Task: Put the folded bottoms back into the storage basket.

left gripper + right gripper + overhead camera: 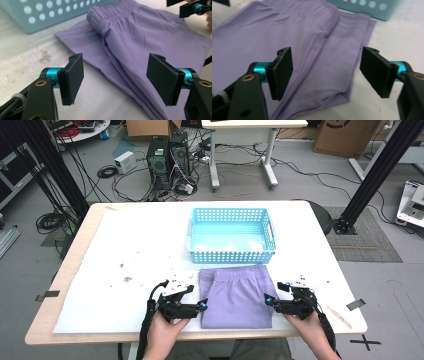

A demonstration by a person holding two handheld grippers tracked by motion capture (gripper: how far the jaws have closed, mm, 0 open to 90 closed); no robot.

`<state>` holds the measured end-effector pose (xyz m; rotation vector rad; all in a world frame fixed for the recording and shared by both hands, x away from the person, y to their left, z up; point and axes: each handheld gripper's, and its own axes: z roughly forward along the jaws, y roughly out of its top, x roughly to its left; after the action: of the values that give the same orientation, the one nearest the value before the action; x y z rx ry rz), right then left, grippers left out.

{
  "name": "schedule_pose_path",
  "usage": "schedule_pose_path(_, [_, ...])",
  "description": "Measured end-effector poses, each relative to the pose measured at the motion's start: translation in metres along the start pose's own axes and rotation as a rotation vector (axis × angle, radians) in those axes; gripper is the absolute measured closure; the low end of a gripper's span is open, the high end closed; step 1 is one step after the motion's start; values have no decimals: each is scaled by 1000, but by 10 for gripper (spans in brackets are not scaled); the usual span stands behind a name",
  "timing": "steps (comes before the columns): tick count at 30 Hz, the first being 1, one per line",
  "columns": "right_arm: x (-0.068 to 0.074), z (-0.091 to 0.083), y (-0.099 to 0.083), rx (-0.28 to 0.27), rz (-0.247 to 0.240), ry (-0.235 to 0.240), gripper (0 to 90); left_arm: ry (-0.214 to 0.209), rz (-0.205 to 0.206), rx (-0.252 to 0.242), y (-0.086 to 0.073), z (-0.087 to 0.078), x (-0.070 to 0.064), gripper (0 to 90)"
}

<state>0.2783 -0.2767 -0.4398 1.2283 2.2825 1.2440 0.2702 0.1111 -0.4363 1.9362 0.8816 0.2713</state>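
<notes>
Lilac fabric shorts (236, 295), folded flat with the gathered elastic waistband turned toward the far side, are lying on the white sheet (125, 260) that is covering the pale wooden table (75, 255), near the person's edge of it. Just beyond the waistband, a light blue perforated plastic basket (231, 251) is standing, its near wall almost meeting the cloth.

The left gripper (202, 305) is hovering at the left edge of the shorts, held in the person's left hand (164, 332). In the left gripper view its two black jaws are standing wide apart with nothing between them; the left edge of the shorts (140, 47) is lying below and ahead of the gap, and the basket (45, 15) is showing at the upper left.

The right gripper (266, 300) is sitting at the right edge of the shorts, held in the right hand (312, 330). In the right gripper view its jaws are likewise spread wide and gripping nothing, with the folded right corner of the shorts (312, 50) lying under the gap and the basket (367, 7) at the top.

Small dark specks (127, 279) are scattered on the sheet to the left of the shorts.
</notes>
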Motion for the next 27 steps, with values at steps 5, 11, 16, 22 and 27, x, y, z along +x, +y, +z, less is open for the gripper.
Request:
schedule_pose_path(5, [-2, -1, -2, 16, 86, -26, 219, -3, -23, 5, 1, 4, -6, 300])
schedule_pose_path(11, [10, 5, 1, 31, 72, -17, 219, 20, 5, 51, 2, 15, -17, 300])
schedule_pose_path(16, [14, 13, 0, 95, 65, -63, 212, 83, -3, 122, 0, 21, -11, 311])
schedule_pose_path(22, [11, 16, -1, 127, 96, -89, 209, 91, -20, 147, -2, 23, -9, 310])
schedule_pose_path(27, [16, 18, 0, 135, 92, -95, 203, 61, -81, 132, 0, 26, -6, 308])
